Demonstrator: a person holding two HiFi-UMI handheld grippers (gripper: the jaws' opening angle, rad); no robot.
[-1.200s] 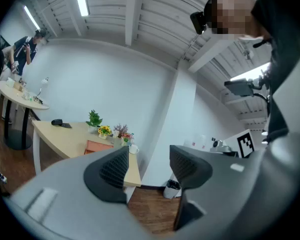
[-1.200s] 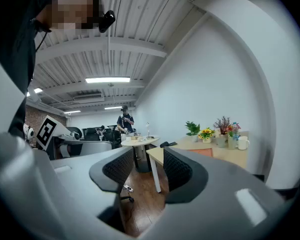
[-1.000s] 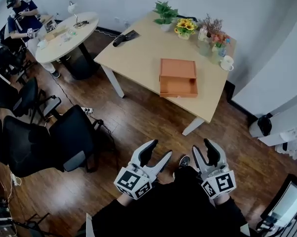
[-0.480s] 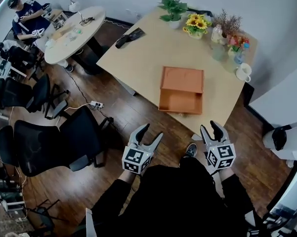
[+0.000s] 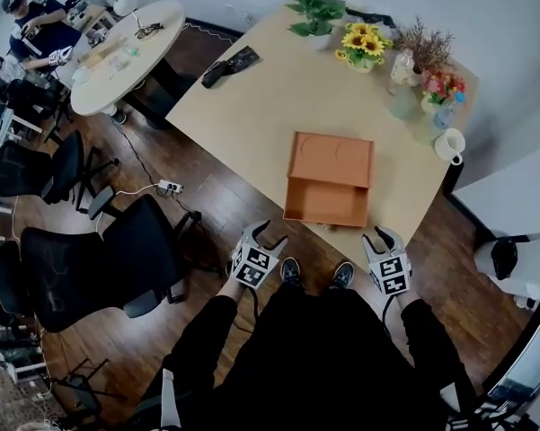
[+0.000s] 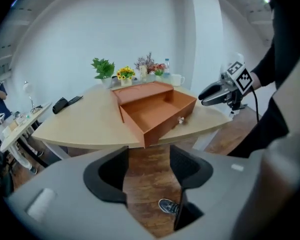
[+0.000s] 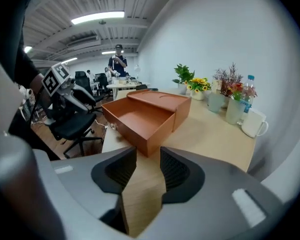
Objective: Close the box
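Observation:
The orange box (image 5: 329,180) lies on the light wooden table (image 5: 252,106) near its front edge, its drawer part pulled out toward me with a small knob (image 6: 180,120) on the front. My left gripper (image 5: 267,234) is below the table edge, left of the box, jaws open and empty (image 6: 149,171). My right gripper (image 5: 383,234) hovers just off the table edge, to the right of the box's front. Its jaws (image 7: 148,169) are closing with nothing between them. Each gripper sees the other: the right one (image 6: 217,91), the left one (image 7: 72,91).
At the table's far side stand a potted plant (image 5: 313,12), sunflowers (image 5: 363,45), more flowers and bottles, and a white mug (image 5: 450,145). A black item (image 5: 229,65) lies at the far left. Black chairs (image 5: 135,250) stand left; a person sits at a round table (image 5: 126,52).
I have come closer to the table; the box is now just ahead of both grippers. The grippers have risen toward the table edge, and the right jaws have narrowed.

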